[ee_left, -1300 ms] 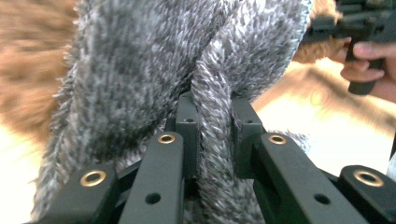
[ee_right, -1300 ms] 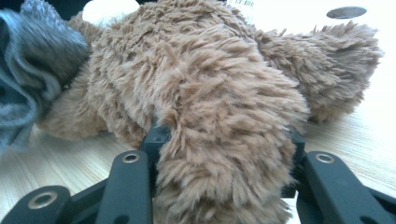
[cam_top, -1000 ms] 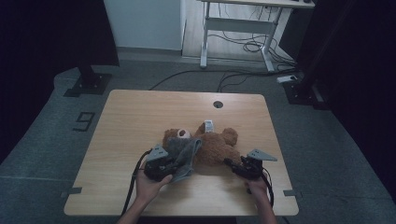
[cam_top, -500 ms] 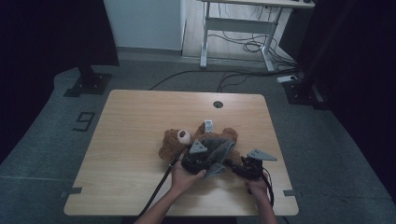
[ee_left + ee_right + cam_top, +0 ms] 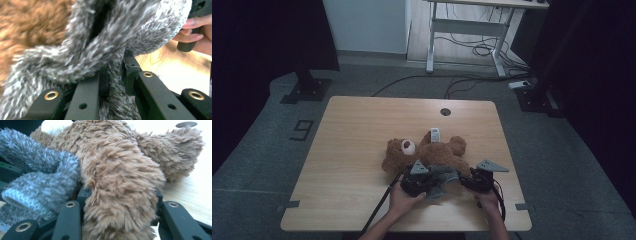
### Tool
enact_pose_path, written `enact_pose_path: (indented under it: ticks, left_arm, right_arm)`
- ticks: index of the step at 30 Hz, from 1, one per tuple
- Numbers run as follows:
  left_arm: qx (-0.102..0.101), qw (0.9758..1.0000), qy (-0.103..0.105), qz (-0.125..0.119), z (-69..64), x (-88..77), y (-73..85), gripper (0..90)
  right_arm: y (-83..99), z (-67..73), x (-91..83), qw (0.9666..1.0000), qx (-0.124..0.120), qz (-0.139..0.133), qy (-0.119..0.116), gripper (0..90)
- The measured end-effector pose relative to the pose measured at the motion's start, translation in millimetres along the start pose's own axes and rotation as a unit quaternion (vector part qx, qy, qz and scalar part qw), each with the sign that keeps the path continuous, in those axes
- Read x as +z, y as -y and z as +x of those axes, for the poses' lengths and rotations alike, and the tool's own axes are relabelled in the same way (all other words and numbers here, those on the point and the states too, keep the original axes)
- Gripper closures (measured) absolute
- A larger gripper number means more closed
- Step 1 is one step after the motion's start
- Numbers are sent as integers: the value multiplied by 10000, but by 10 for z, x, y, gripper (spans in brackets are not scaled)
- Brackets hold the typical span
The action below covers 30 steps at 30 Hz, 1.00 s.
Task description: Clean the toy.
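Grey fuzzy knit, a small garment (image 5: pixel 443 176) like a sock or a little sweater, lies bunched at the near side of the teddy bear (image 5: pixel 432 152), which rests on its back on the wooden table (image 5: pixel 352 150), a little right of the middle and close to the near edge. A white tag (image 5: pixel 435 134) sticks up at the bear's far side.

The left gripper (image 5: pixel 419 184) has its jaws almost closed and they pinch a fold of the grey knit (image 5: pixel 115 75); in the left gripper view the fabric stands squeezed between the two black pads. The right gripper (image 5: pixel 474 181) is part way open, and its jaws clamp a thick brown limb of the bear (image 5: pixel 120 195), most likely a leg, with the grey cuff (image 5: pixel 40 187) just beside it on the left.

I judge that the step in hand is dressing the bear: one gripper steadies the limb and the other brings the opening of the garment to it. The cuff is not yet over the limb. The next move calls for the left gripper to stretch the opening wide and pull it over the end of the limb, while the right gripper holds the bear firm. The knit is soft and can slip out of the pinch or fold shut, so the pull must be slow and straight along the limb.
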<state>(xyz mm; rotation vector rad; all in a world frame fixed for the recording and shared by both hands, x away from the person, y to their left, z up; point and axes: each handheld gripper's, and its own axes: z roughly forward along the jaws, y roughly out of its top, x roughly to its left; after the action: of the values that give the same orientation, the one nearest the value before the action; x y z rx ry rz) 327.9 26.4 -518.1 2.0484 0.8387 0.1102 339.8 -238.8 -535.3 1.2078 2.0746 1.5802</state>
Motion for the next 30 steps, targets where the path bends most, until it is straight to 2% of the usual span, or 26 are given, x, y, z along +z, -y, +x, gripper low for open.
enact_pose_path:
  ticks: [6,7,8,10,14,17,19,23,27,30]
  left_arm:
    - [-63,9999,-80,-40,56,-124,53,776]
    - [-196,9997,-44,-140,104,-197,115,776]
    - [-196,9997,-44,-140,104,-197,115,776]
    - [-349,9991,-7,-242,165,-281,196,777]
    - [-427,9985,-39,-343,241,-450,304,776]
    - [-463,9973,-111,-551,293,-609,329,775]
    - [-524,9956,-103,-775,326,-737,298,774]
    - [-272,9945,-205,-994,280,-893,87,773]
    - [-41,9941,-299,-1041,206,-887,-141,770]
    - [-92,9952,-395,-896,262,-779,-238,770]
  right_arm:
    - [7,-1,0,10000,-23,-4,-11,540]
    - [10,-6,1,10000,-24,-2,-24,539]
    - [14,-11,2,10000,-21,-1,-38,539]
    - [16,-15,3,10000,-22,7,-63,538]
    - [21,-21,4,9999,-10,10,-99,535]
    - [30,-35,7,9999,51,-2,-151,533]
    - [33,-41,9,9999,74,-1,-156,533]
    - [35,-49,17,9998,127,-28,-147,532]
    - [37,-48,18,9998,138,-33,-127,531]
    - [39,-52,17,9998,144,-37,-132,532]
